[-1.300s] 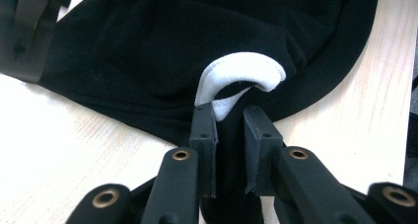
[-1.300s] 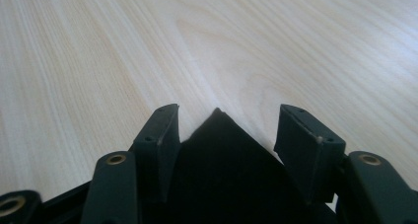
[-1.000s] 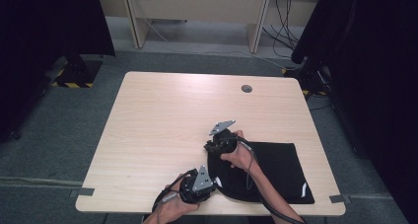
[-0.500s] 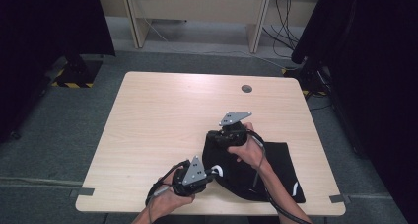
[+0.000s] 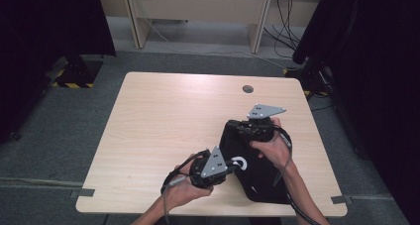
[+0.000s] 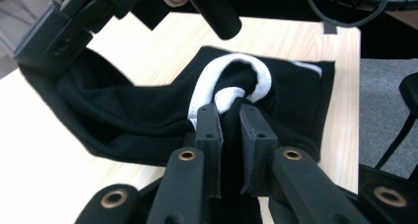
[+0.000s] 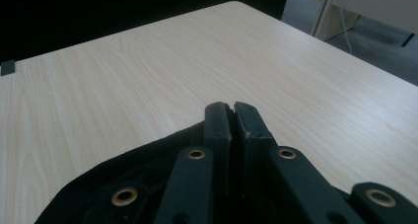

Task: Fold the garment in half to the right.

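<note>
A black garment (image 5: 260,178) with a white collar band (image 5: 239,162) lies at the table's front right, its left part raised off the wood. My left gripper (image 5: 229,165) is shut on the cloth right beside the collar; in the left gripper view its jaws (image 6: 231,116) pinch black fabric under the white band (image 6: 231,68). My right gripper (image 5: 234,129) holds the garment's far left edge, and in the right gripper view its jaws (image 7: 231,109) are pressed together on the dark cloth (image 7: 123,177). The right gripper's body (image 6: 64,31) hangs over the cloth in the left gripper view.
The light wooden table (image 5: 168,116) has a round cable hole (image 5: 247,89) near its far edge. Grey floor, desk legs and cables lie beyond. Dark curtains stand at both sides. Tape marks sit at the table's front corners (image 5: 340,199).
Both hands have risen and carried the garment's left part up off the table. The right gripper has moved toward the far side and the cloth now bunches between the two grippers.
</note>
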